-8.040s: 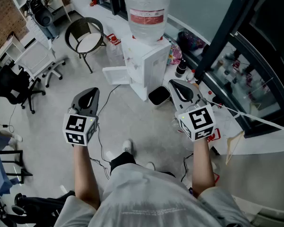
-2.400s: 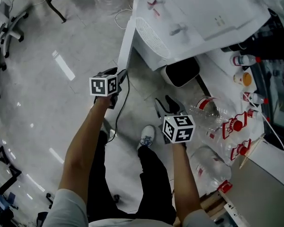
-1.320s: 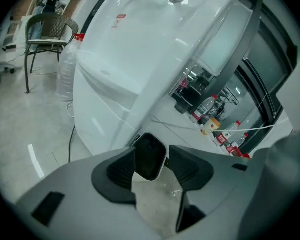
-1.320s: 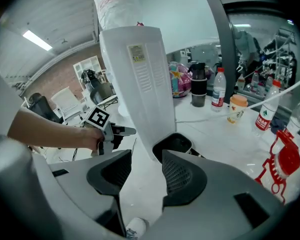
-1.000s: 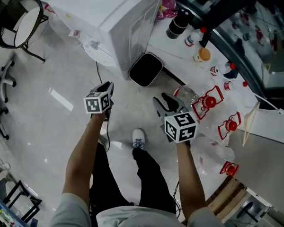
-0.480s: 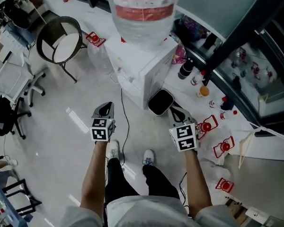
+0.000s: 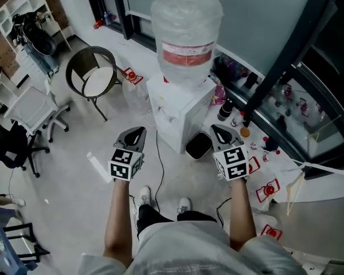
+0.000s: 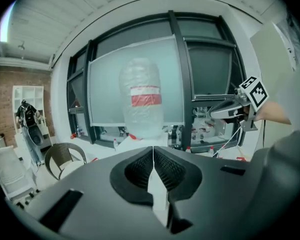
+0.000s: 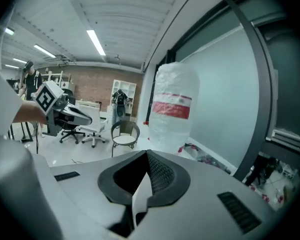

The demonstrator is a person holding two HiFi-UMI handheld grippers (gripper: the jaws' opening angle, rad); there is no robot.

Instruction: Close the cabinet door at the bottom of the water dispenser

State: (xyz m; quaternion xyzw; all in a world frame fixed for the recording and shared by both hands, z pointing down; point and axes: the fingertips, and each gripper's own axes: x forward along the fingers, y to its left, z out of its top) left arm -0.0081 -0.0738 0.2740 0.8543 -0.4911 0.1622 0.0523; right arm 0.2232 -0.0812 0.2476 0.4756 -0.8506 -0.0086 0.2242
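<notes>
In a bright office with a pale floor (image 7: 74,171) and tall windows on the far side, the dispenser (image 7: 183,110) stands ahead of the person, and its bottom door (image 7: 171,136) looks flush with the white body, so the closing step seems done. The left gripper (image 7: 133,132) and right gripper (image 7: 221,130) hang on its near side, clear of it, each with jaws pressed together on nothing. What is left is probably a check of the door, with a low push from closed jaws if it stands ajar.
</notes>
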